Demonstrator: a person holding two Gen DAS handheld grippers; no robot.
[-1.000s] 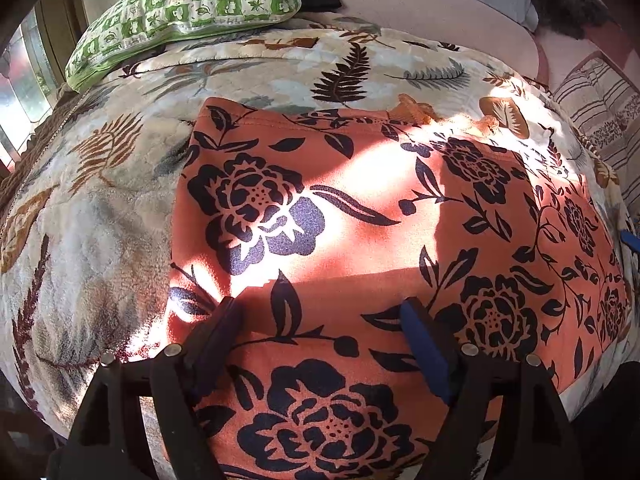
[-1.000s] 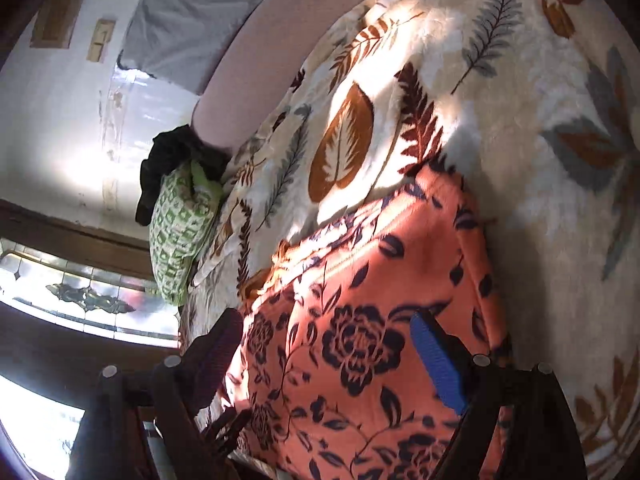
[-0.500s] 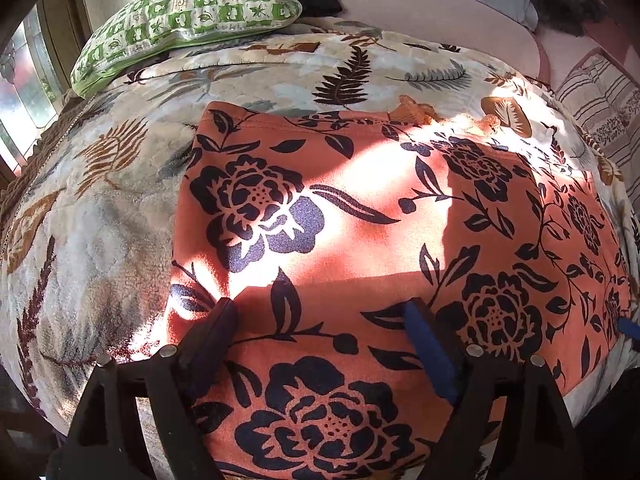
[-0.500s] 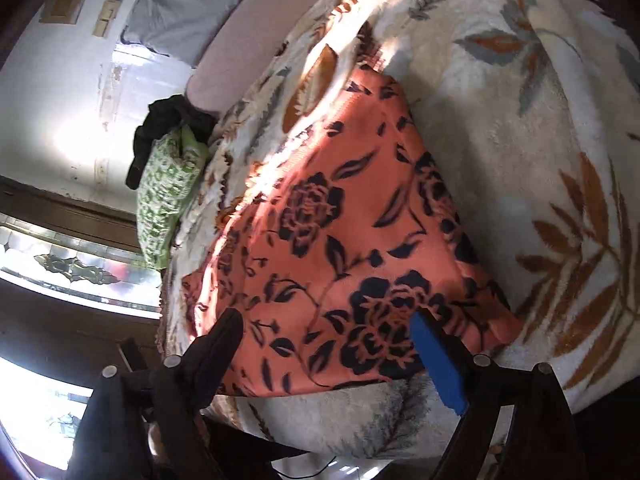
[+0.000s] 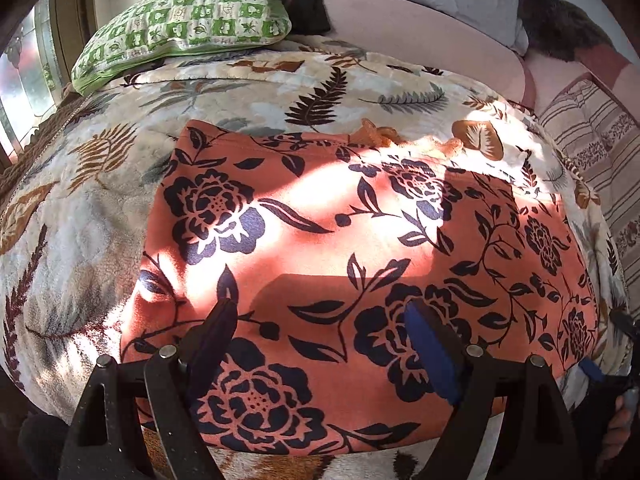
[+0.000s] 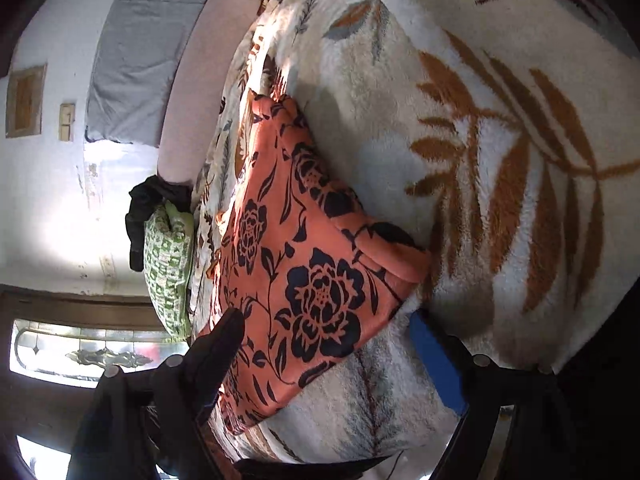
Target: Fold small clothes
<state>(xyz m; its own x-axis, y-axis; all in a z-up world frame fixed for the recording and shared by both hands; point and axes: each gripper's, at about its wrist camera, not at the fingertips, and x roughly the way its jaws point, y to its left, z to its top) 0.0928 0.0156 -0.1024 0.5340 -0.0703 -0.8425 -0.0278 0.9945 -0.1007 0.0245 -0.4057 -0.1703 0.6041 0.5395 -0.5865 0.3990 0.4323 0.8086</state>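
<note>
Orange floral garment (image 5: 360, 248) lies flat on the leaf-print blanket (image 5: 80, 240) — green checked pillow (image 5: 184, 28) at eleven o'clock. My left gripper (image 5: 316, 332) gapes wide above it, gripping nothing; my right gripper (image 6: 324, 332) too — jaws spread around its corner.

No readable text, labels, brands or numbers in either wrist view.

The only markings are decorative patterns, none forming letters or digits: dark flowers and vines printed on the orange garment (image 5: 360, 240), brown and grey leaf shapes on the fleece blanket (image 5: 80, 220), small leaf and flower motifs in the green and white squares of the pillow (image 5: 188, 28), and stripes with tiny floral bands on the cushion (image 5: 592, 148) at the right edge. Two small plates on the white wall (image 6: 66, 122) in the right wrist view are too blurred to show any writing.
</note>
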